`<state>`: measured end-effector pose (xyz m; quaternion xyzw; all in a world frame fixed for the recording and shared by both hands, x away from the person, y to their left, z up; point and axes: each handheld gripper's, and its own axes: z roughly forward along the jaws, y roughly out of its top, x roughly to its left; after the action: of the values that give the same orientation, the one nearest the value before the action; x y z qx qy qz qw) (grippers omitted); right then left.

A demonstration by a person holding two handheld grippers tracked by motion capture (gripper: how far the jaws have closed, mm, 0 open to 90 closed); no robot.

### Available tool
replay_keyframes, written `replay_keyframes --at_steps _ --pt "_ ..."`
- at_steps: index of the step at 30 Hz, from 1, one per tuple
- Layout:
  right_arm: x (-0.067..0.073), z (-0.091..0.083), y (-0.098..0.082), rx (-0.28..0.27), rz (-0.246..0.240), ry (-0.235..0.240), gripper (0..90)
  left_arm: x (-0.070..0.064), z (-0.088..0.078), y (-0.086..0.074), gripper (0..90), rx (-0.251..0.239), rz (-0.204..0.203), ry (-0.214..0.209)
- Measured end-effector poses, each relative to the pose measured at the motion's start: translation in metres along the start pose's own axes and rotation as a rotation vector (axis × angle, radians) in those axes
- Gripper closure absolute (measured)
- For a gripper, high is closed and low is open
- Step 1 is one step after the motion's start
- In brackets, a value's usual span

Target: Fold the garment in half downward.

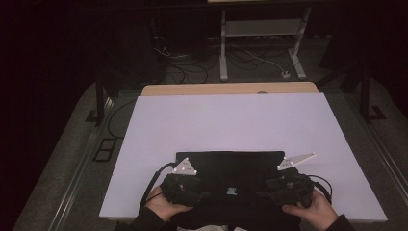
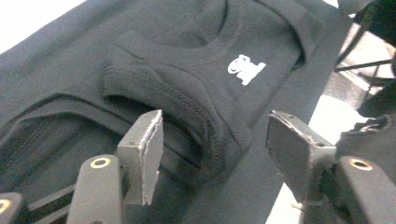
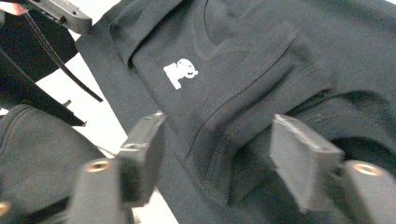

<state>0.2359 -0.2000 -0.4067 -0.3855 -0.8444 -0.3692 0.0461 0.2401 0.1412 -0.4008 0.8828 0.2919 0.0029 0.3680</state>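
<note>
A black T-shirt (image 1: 230, 166) lies folded on the white tabletop (image 1: 226, 120) near its front edge, with a small white logo (image 1: 231, 190) below the collar. My left gripper (image 1: 191, 191) rests at the shirt's near left corner and my right gripper (image 1: 278, 190) at its near right corner. In the left gripper view, the left gripper (image 2: 215, 119) stands open; a ribbed collar fold (image 2: 187, 100) lies between its jaws without being pinched, and the logo (image 2: 246, 68) sits beyond. In the right gripper view, the right gripper (image 3: 218, 120) is open over a stitched fold (image 3: 233, 116) near the logo (image 3: 180, 73).
A wooden table edge (image 1: 231, 88) shows behind the white top. Beyond it are a white metal stand (image 1: 223, 43) and loose cables (image 1: 185, 72) on a dark floor. The person's hands (image 1: 161, 204) come in at the bottom.
</note>
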Motion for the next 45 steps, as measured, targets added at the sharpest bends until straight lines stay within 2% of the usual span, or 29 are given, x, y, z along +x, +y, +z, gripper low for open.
replay_keyframes --at_steps 5,9,14,15,17,18,21,29,33,45 --pt "0.000 -0.007 0.004 -0.026 0.000 -0.014 21.0 0.002 -0.003 0.004 30.4 -0.011 0.003 -0.015" --pt "-0.001 -0.012 0.007 -0.044 -0.003 -0.022 13.5 0.007 -0.007 0.008 21.0 -0.025 -0.015 -0.034" --pt "-0.005 -0.015 0.012 -0.056 0.011 -0.018 5.1 0.013 -0.006 0.011 10.4 -0.019 -0.029 -0.062" --pt "-0.006 -0.016 0.013 -0.055 0.010 -0.019 3.0 0.014 -0.004 0.013 6.5 -0.013 -0.032 -0.079" --pt "-0.008 -0.018 0.015 -0.060 0.013 -0.022 0.0 0.013 -0.003 0.015 0.1 -0.004 -0.025 -0.087" --pt "-0.009 -0.019 0.016 -0.063 0.008 -0.020 0.0 0.013 -0.003 0.016 0.0 0.006 -0.009 -0.089" --pt "-0.010 -0.025 0.019 -0.074 0.005 -0.024 0.0 0.014 -0.005 0.019 0.0 -0.005 0.001 -0.084" --pt "-0.020 -0.042 0.024 -0.106 0.004 -0.026 0.0 0.022 -0.015 0.025 0.0 -0.039 0.008 -0.065" --pt "-0.025 -0.049 0.028 -0.112 0.006 -0.042 0.0 0.025 -0.021 0.028 0.0 -0.044 0.014 -0.050" --pt "-0.036 -0.057 0.034 -0.107 0.008 -0.068 0.0 0.035 -0.032 0.035 0.0 -0.063 0.009 -0.030"
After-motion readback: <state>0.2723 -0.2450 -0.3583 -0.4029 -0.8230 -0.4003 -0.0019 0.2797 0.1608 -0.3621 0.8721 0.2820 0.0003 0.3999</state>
